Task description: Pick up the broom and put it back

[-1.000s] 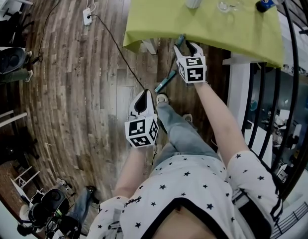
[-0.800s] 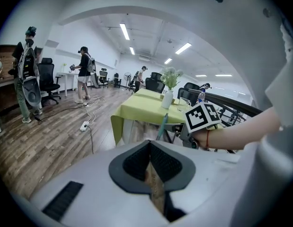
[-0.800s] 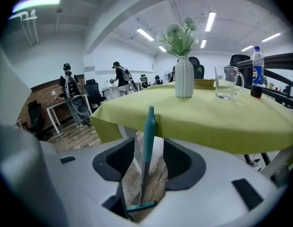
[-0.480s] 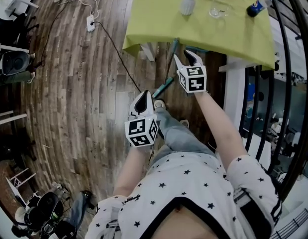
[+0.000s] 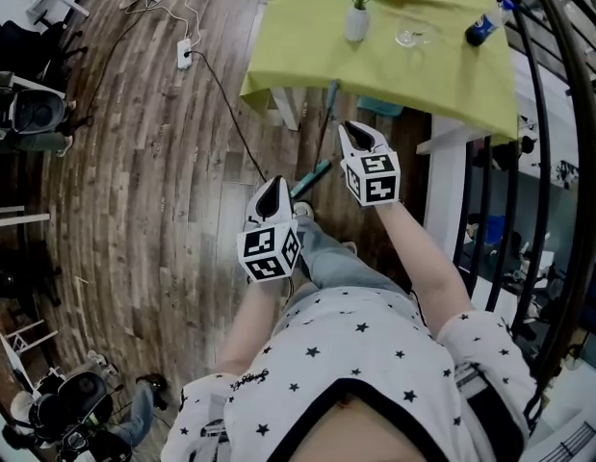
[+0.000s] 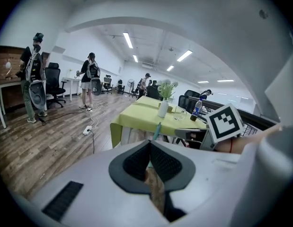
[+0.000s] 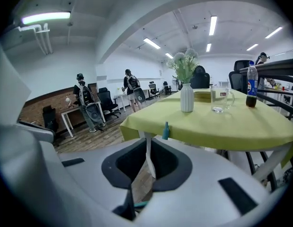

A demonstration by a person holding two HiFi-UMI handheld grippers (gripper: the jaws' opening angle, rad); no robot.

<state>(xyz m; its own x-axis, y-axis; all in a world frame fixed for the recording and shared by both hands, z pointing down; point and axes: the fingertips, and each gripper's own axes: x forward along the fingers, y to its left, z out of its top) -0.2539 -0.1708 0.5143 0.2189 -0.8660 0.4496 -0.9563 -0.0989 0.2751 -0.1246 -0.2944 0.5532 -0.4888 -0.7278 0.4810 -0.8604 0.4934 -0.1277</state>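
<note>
The broom [image 5: 314,171] leans with its top against the table [image 5: 298,61] edge and its foot near my shoe; its long axis runs away from me and steeply upward. It stands between the two tongs, just left of the right gripper [image 5: 356,133] and ahead and right of the left gripper [image 5: 272,192], so I judge the right the nearer. The right jaws are closing on nothing, with only a slit left between them; the left jaws are together and empty. To take the handle I would reopen the right and shift it left.
</note>
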